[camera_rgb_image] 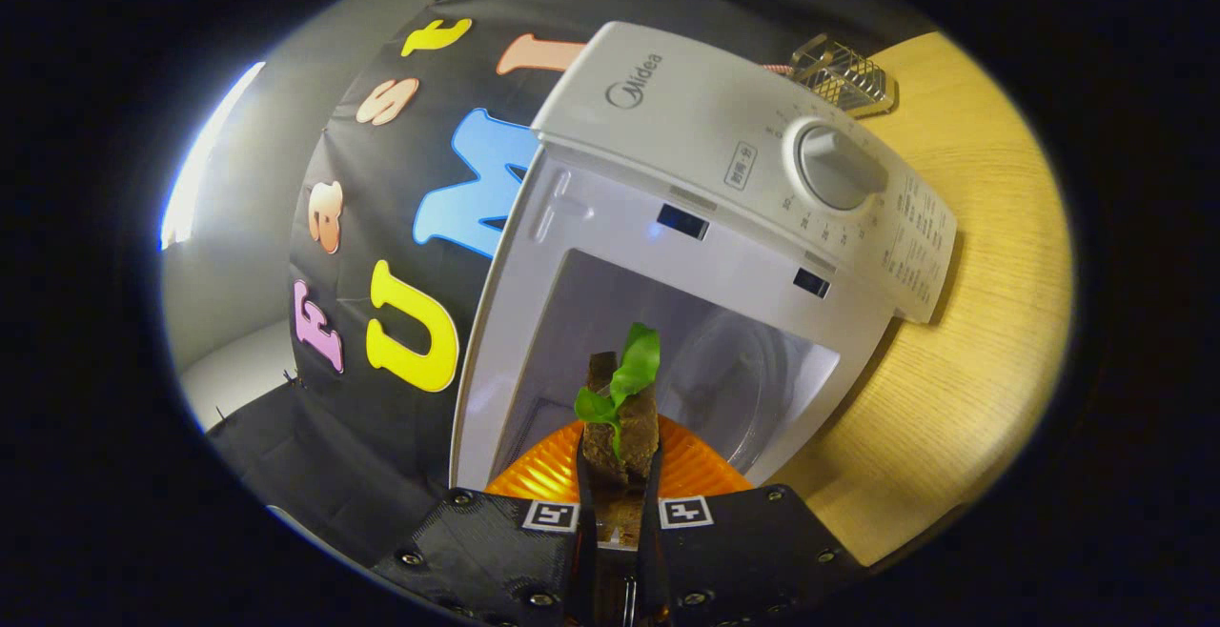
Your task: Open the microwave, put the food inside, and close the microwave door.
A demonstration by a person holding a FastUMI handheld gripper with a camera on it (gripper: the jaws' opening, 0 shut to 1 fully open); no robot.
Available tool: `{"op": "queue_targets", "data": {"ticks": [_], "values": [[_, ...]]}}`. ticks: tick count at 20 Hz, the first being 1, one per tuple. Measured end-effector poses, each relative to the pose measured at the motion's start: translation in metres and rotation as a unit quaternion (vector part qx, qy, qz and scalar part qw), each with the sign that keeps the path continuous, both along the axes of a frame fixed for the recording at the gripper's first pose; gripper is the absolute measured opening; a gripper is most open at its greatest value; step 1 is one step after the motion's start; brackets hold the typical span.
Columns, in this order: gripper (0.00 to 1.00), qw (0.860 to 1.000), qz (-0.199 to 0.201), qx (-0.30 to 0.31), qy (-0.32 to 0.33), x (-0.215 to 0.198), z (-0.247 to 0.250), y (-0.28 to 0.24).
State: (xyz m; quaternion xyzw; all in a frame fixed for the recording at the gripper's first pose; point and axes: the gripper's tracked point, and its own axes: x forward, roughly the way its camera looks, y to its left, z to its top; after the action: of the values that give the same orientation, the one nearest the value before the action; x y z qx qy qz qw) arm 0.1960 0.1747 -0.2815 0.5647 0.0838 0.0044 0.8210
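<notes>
Gripper view, tilted. The gripper (618, 475) has its two fingers drawn close together, pinching a brown block of food (620, 427) between them; both fingers press against the block's sides. A green leaf (629, 374) stands on top of the block. Directly under the food and just ahead of the fingers lies an orange ribbed plate (701, 470), of which only the parts on either side of the block are visible; whether the food rests on the plate or is held clear of it cannot be told.

Beyond the food stands the white microwave (686, 122) with its cavity (667, 341) exposed, so the door is already open. The food sits at the mouth of the cavity, in front of the glass turntable (753, 389) seen inside. The control panel carries a round dial (834, 168).

The microwave stands on a light wooden worktop (982, 303). Near the worktop's far edge, behind the microwave, a small wire basket (843, 74) is visible.
</notes>
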Motion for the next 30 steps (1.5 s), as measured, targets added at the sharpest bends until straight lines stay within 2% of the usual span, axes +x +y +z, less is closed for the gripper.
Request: {"op": "queue_targets", "data": {"ticks": [9, 14, 17, 20, 21, 22, 23, 25, 28, 29, 30], "values": [[0.16, 0.997, -0.066, 0.019, 0.033, 0.057, -0.034, -0.001], [0.16, 0.996, -0.075, 0.017, 0.051, 0.081, -0.050, 0.008], [0.16, 0.994, -0.097, 0.021, 0.055, 0.092, -0.051, 0.006], [0.21, 0.993, -0.102, 0.003, 0.065, 0.095, -0.058, 0.006], [0.24, 0.992, -0.104, 0.004, 0.073, 0.095, -0.059, 0.004], [0.33, 0.992, -0.103, 0.001, 0.072, 0.096, -0.056, 0.004], [0.36, 0.993, -0.096, -0.009, 0.072, 0.095, -0.053, 0.006], [0.49, 0.993, -0.082, -0.039, 0.076, 0.091, -0.056, 0.009], [0.82, 0.994, -0.071, -0.037, 0.070, 0.082, -0.043, 0.009], [0.89, 0.995, -0.067, -0.036, 0.068, 0.079, -0.042, 0.008], [0.91, 0.995, -0.064, -0.036, 0.070, 0.076, -0.041, 0.005]]}}
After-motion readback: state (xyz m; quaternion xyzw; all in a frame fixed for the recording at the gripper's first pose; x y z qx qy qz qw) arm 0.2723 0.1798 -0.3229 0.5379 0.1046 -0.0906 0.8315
